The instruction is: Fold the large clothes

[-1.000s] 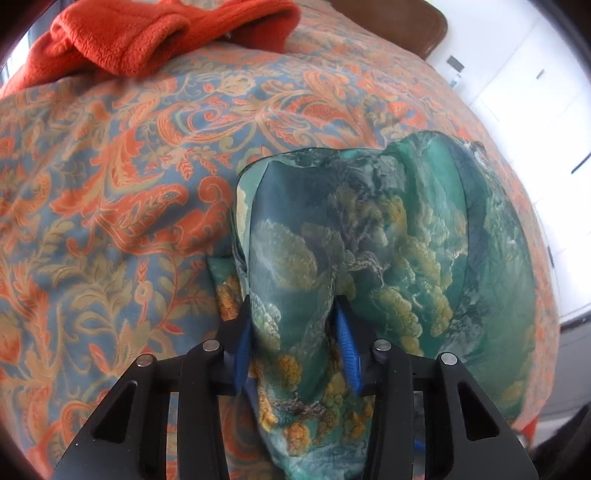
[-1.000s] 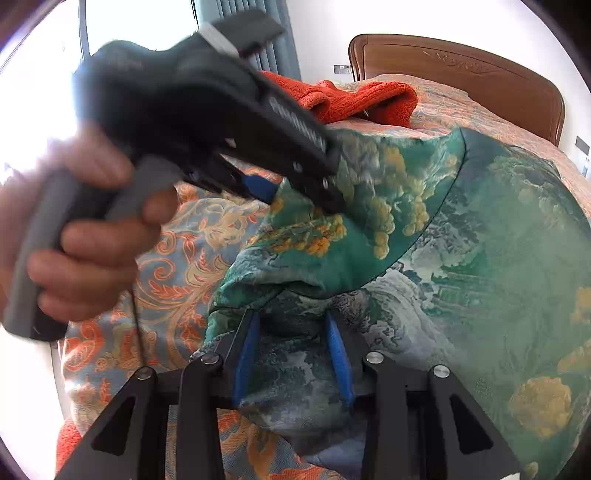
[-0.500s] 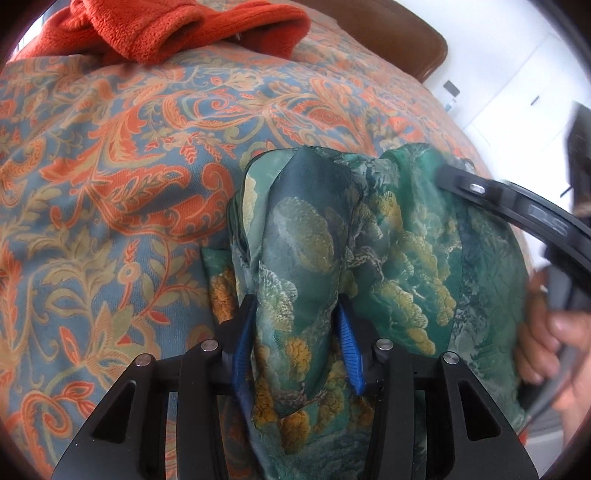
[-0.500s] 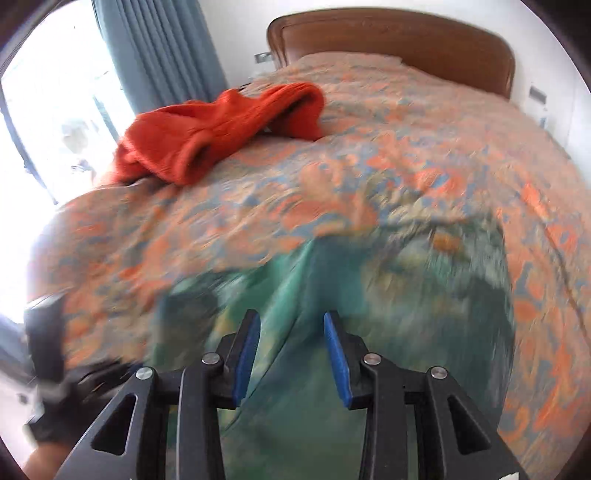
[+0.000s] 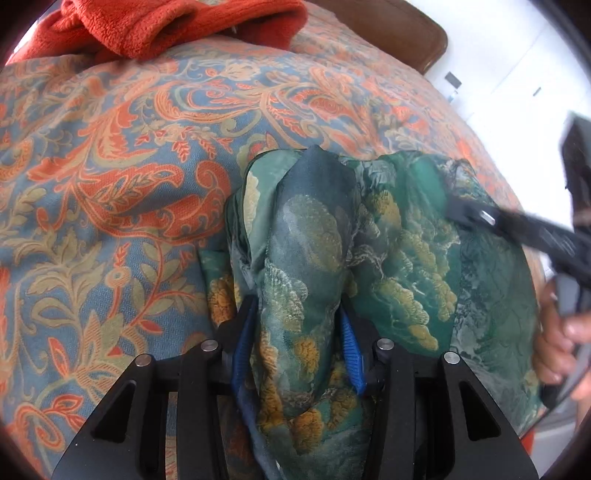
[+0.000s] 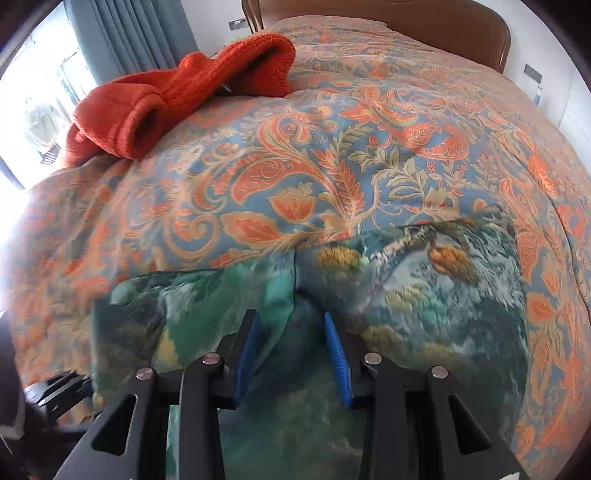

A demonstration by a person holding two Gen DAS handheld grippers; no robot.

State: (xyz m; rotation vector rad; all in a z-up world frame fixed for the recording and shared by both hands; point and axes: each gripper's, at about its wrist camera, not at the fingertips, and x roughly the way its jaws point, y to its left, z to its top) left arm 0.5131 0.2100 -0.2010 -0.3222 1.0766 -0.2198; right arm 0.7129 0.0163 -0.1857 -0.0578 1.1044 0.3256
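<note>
A green printed garment (image 5: 399, 258) lies on a bed with a paisley bedspread (image 5: 110, 177), worked by two handheld grippers.

The left wrist view shows the left gripper (image 5: 297, 332) with its jaws clenched on a bunched fold of the garment, and the right gripper's black finger reaching in from the right edge. The right wrist view shows the right gripper (image 6: 291, 339) with jaws parted and nothing between them, hovering over the flatter cloth (image 6: 424, 314). That view also takes in an orange sweater (image 6: 177, 99), the wooden headboard (image 6: 443, 26) and blue curtains (image 6: 129, 37).
</note>
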